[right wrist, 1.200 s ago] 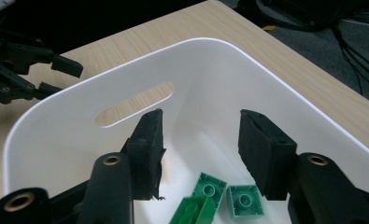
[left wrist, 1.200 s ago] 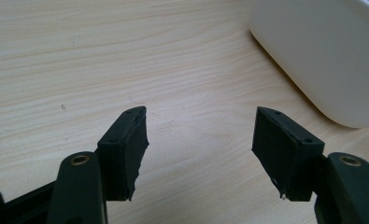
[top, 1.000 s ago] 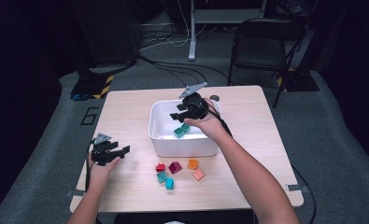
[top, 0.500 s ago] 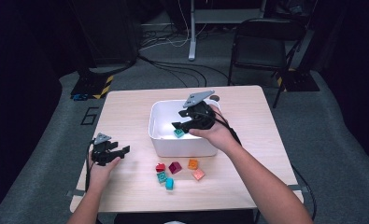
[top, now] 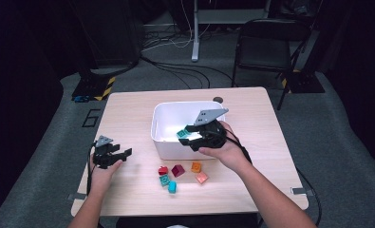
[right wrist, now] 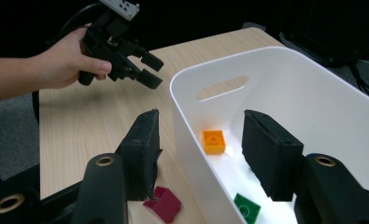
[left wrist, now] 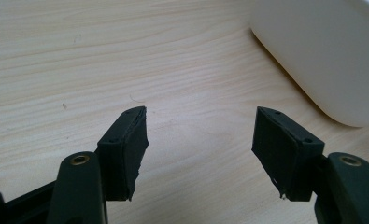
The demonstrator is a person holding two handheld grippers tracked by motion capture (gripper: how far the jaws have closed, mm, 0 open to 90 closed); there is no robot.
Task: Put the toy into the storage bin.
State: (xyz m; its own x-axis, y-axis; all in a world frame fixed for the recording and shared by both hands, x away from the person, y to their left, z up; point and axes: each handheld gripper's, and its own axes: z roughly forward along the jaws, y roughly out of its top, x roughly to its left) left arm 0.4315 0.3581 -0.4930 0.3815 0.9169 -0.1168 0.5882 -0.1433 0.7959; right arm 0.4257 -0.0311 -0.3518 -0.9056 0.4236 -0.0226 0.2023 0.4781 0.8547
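Observation:
A white bin [top: 166,142] stands mid-table. My right gripper [top: 188,136] hovers at its near wall, open. In the right gripper view this gripper [right wrist: 198,114] has one jaw outside the bin [right wrist: 275,51] and one inside; its jaws have just been opening, with no brick between them. An orange brick [right wrist: 214,141] and a green brick [right wrist: 246,207] lie in the bin. Several loose bricks sit in front of it, among them a maroon one [top: 178,170] and an orange one [top: 196,166]. My left gripper [top: 123,154] rests open and empty on the table to the left.
The left gripper view has bare wood under its jaws and the bin's wall [left wrist: 322,56] at upper right. A black chair [top: 266,47] and cables lie on the floor beyond the table. A small dark disc [top: 217,99] sits behind the bin.
My right gripper has drawn back from over the bin's middle to its near wall. The left gripper and the loose bricks have stayed put.

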